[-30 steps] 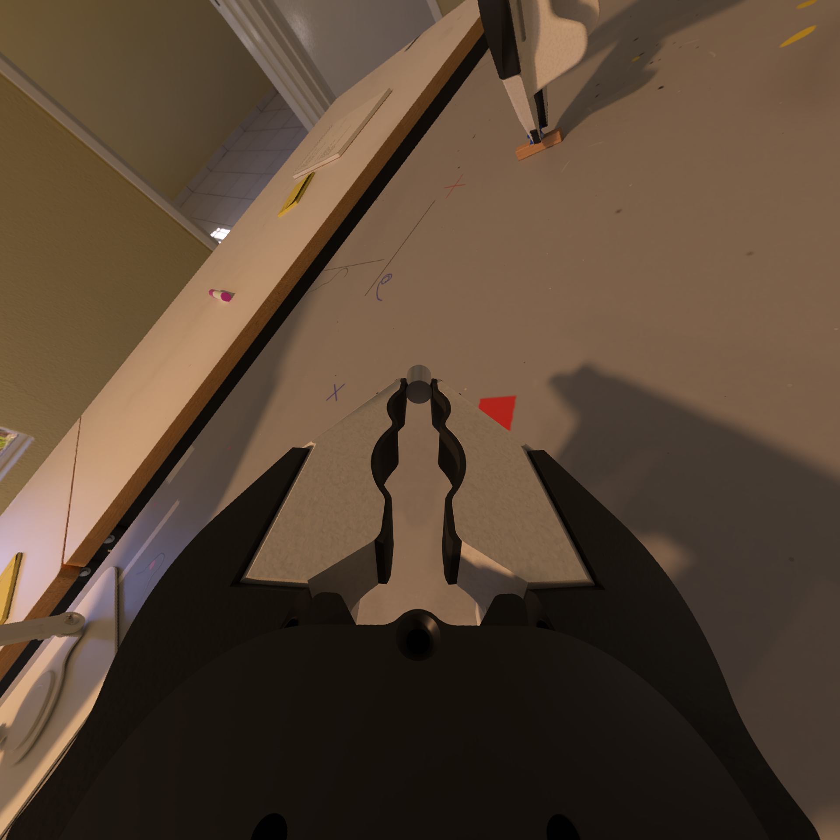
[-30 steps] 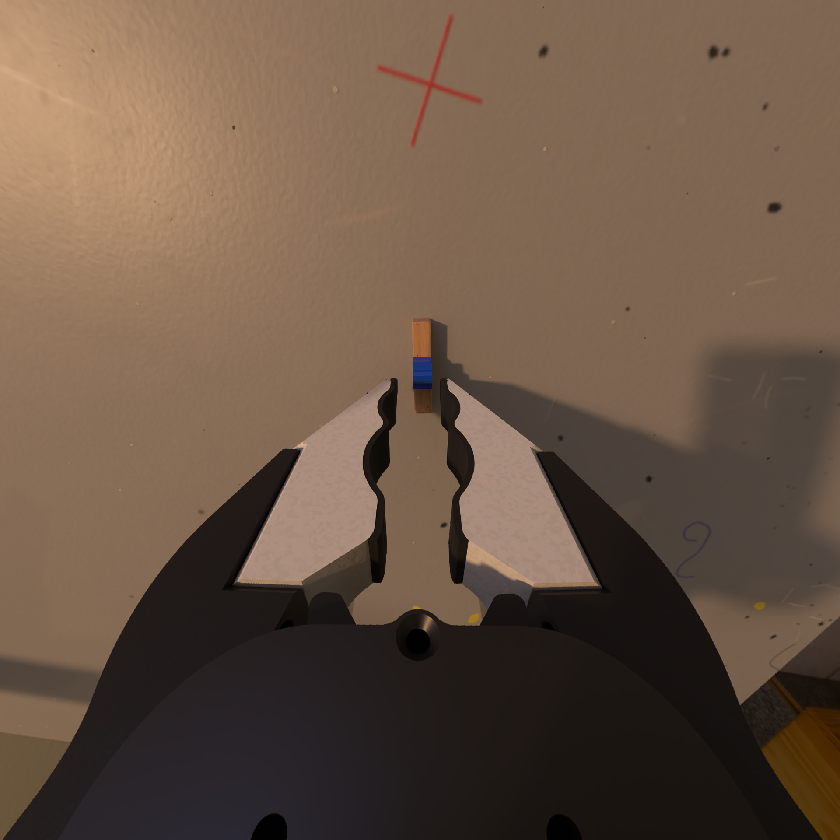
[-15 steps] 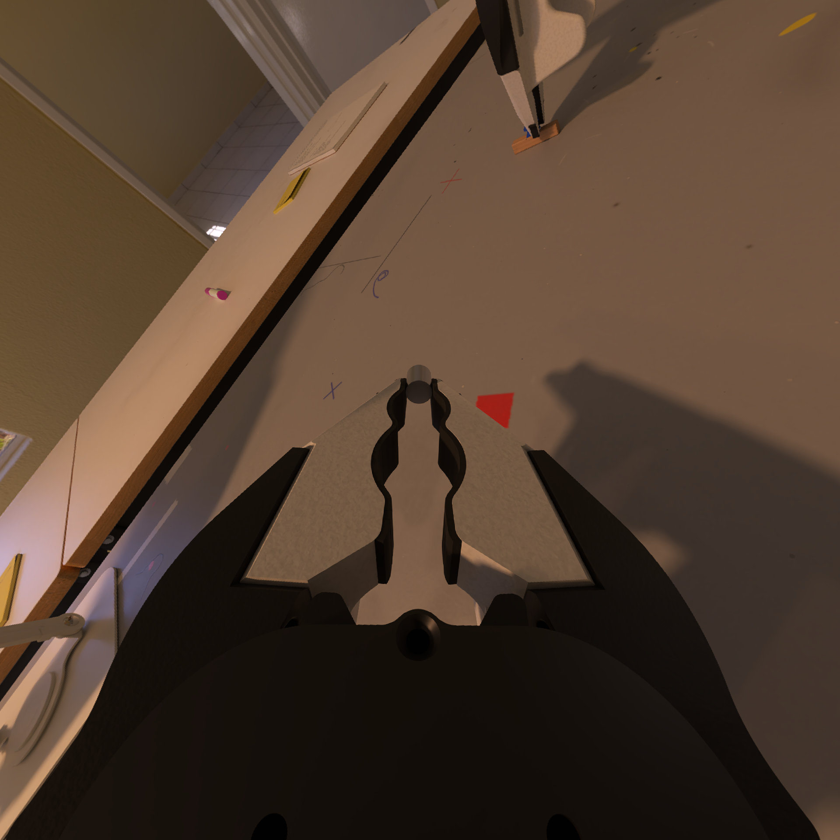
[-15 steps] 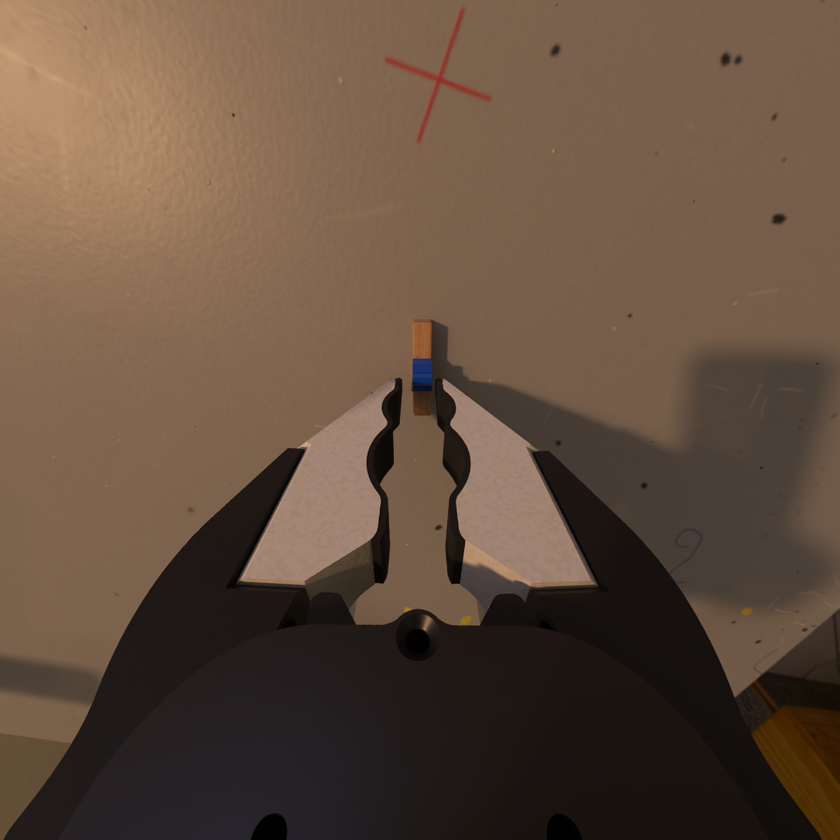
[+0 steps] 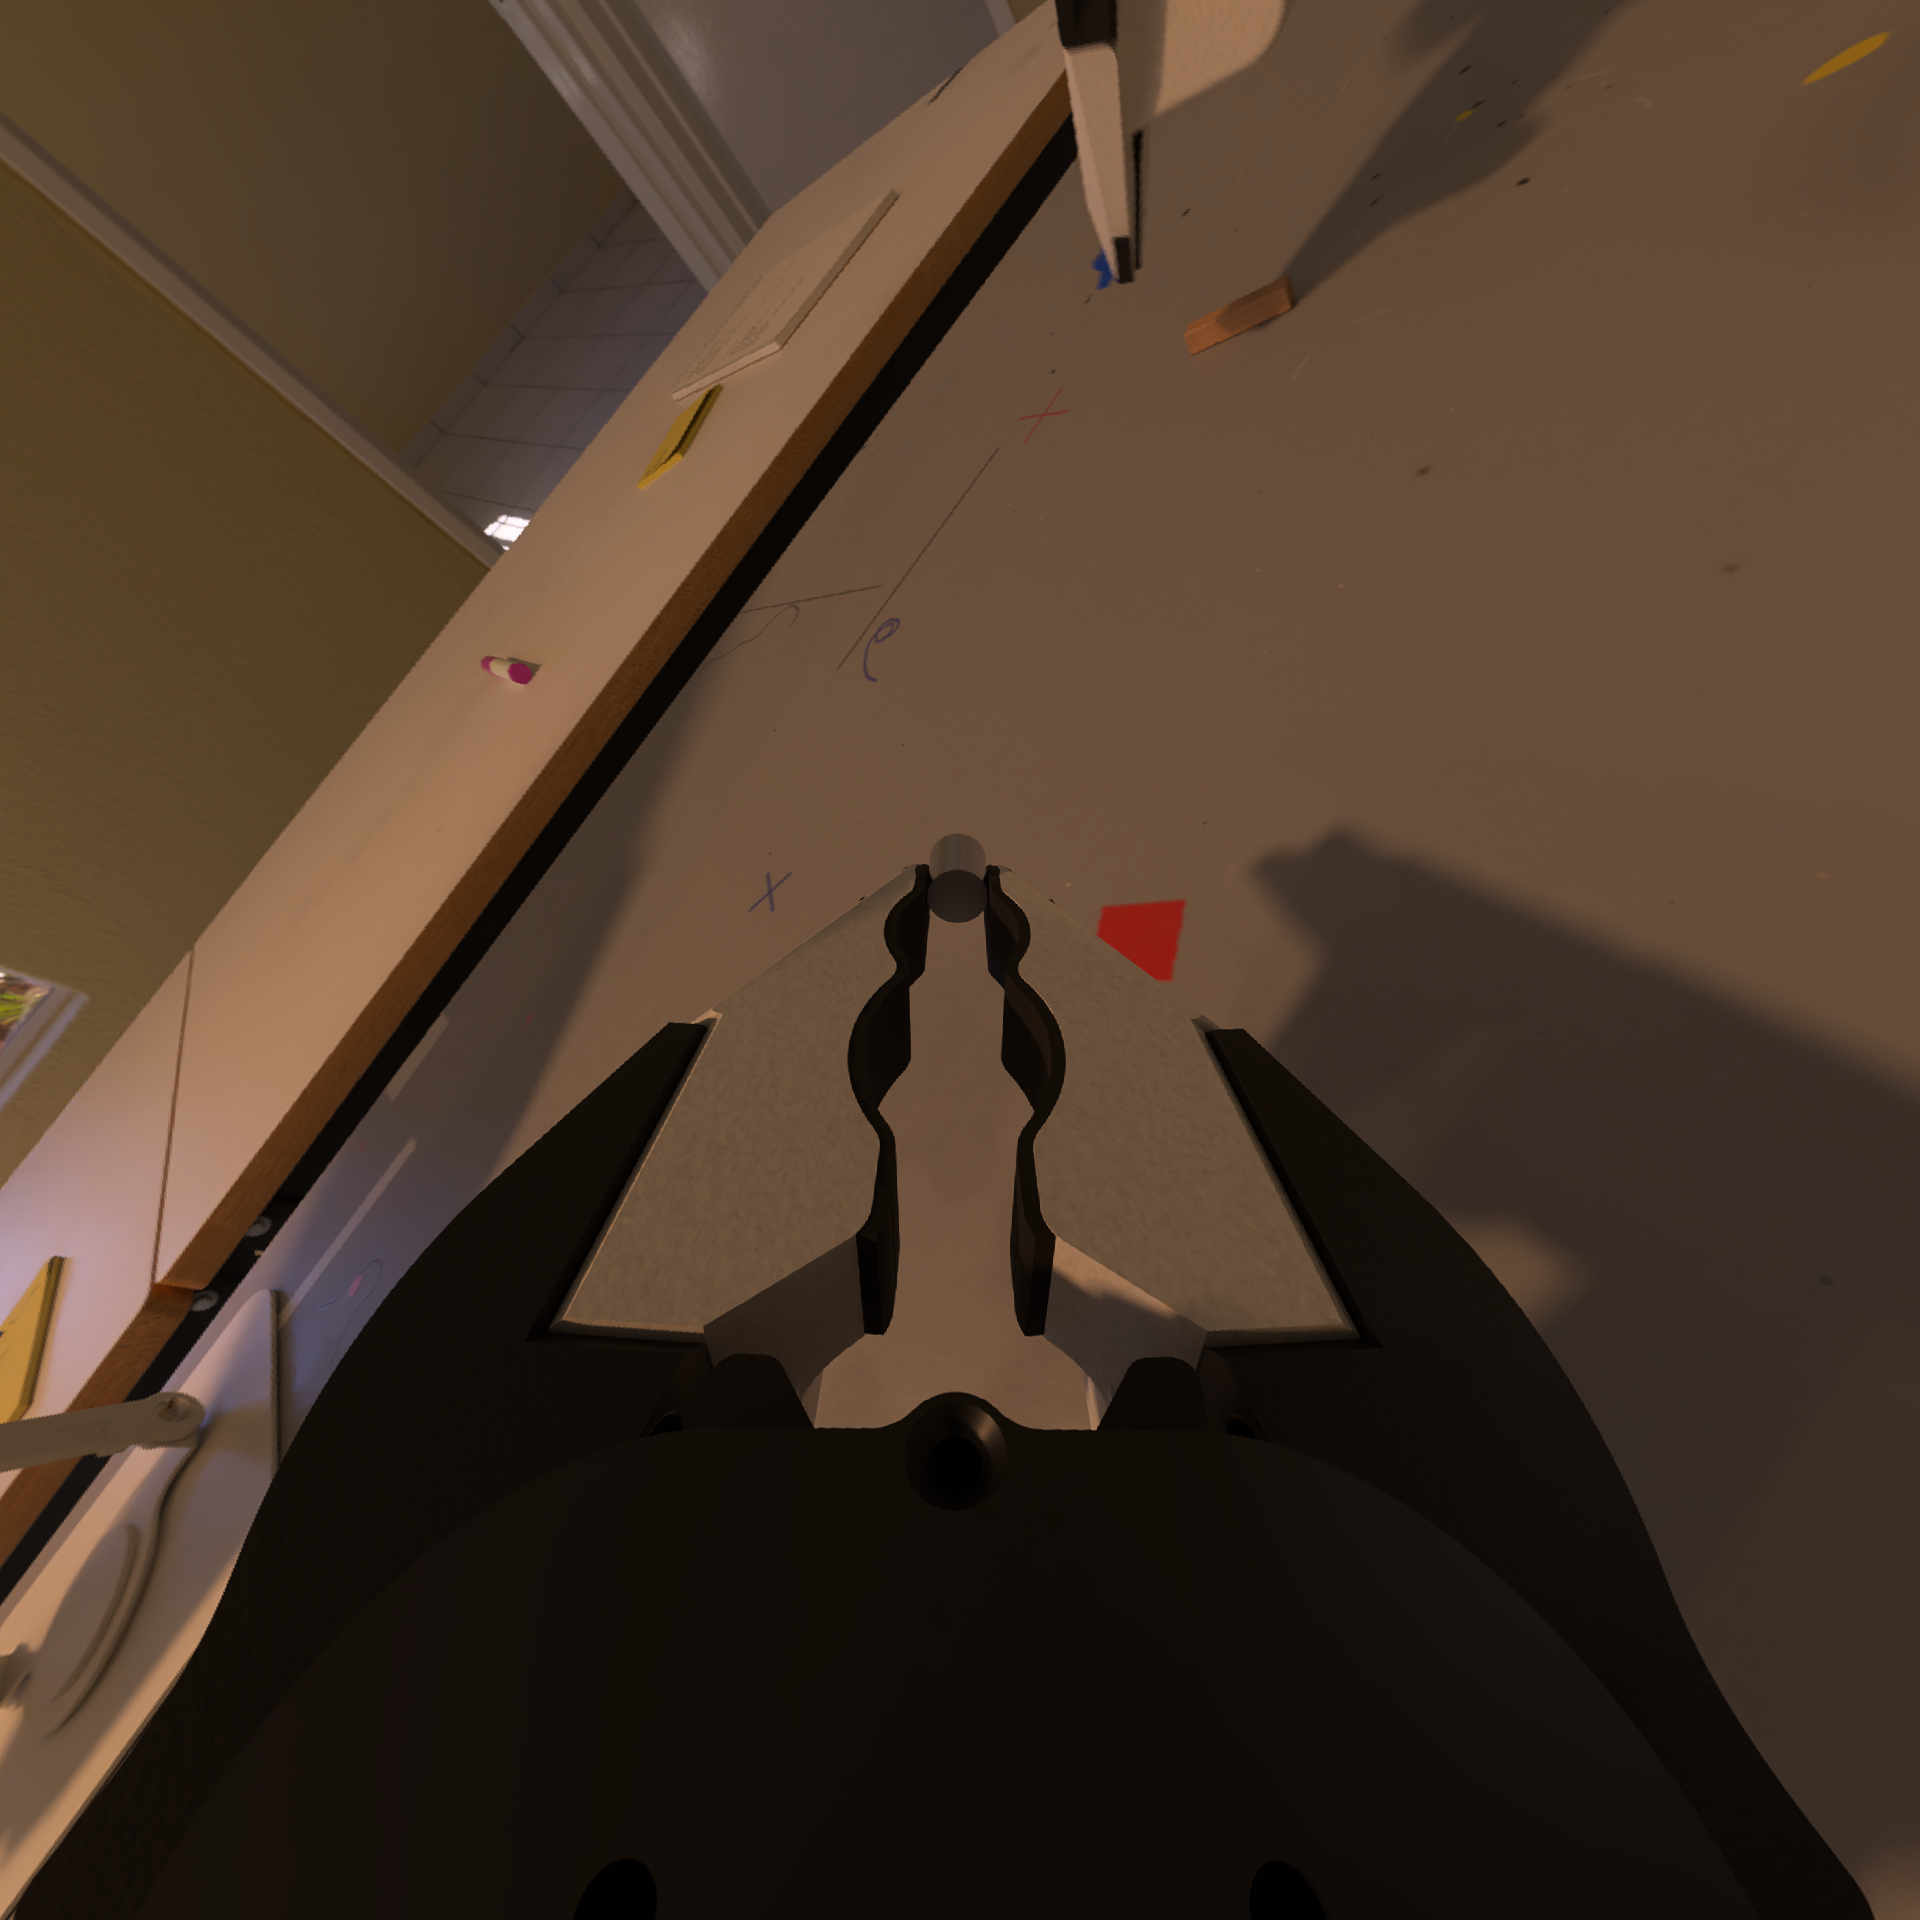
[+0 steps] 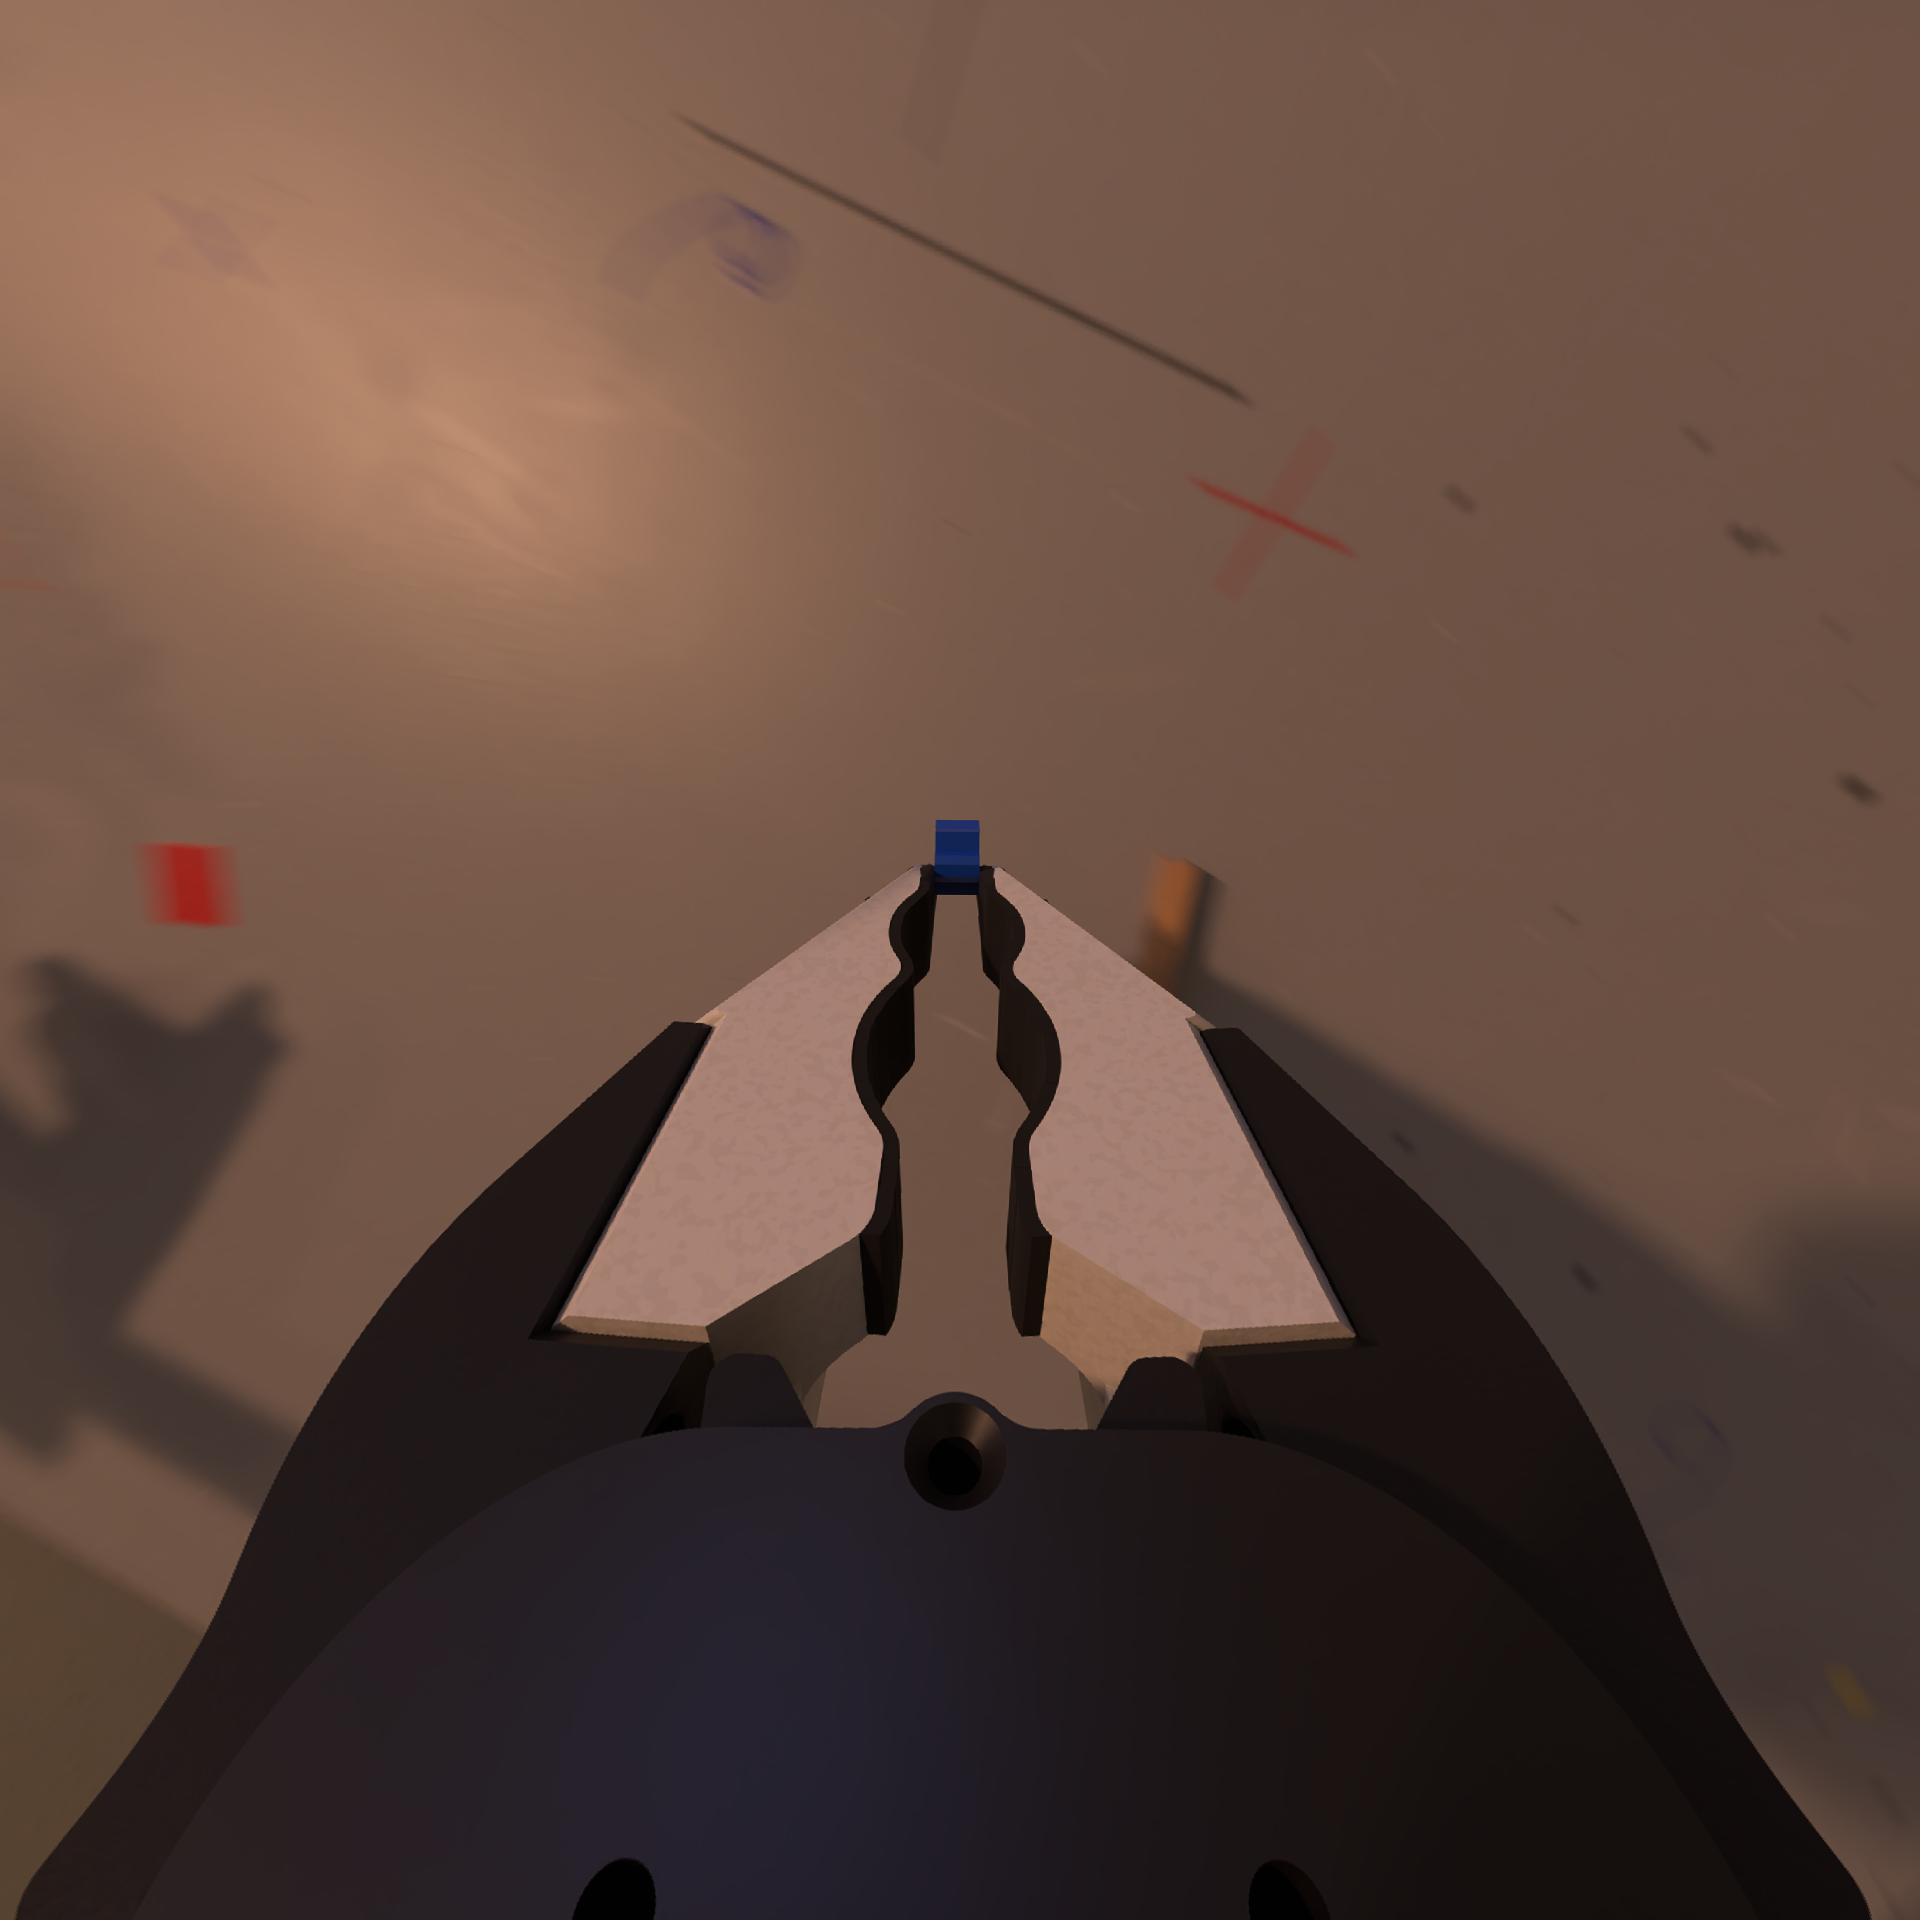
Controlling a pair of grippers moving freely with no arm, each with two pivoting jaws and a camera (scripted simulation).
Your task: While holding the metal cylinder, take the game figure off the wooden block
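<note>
My left gripper is shut on the grey metal cylinder, held at its fingertips above the table. My right gripper is shut on the small blue game figure and holds it clear of the wooden block, which lies on the table to its right. In the left wrist view the right gripper hangs at the top with the blue figure at its tips, above and left of the wooden block. The right wrist view is blurred by motion.
A red patch lies on the table beside the cylinder; it also shows in the right wrist view. A raised board along the left edge carries a white pad, a yellow piece and a pink-tipped item.
My right gripper closed on the blue figure and lifted it off the wooden block, swinging left. The block stays on the table. My left gripper still holds the cylinder in place.
</note>
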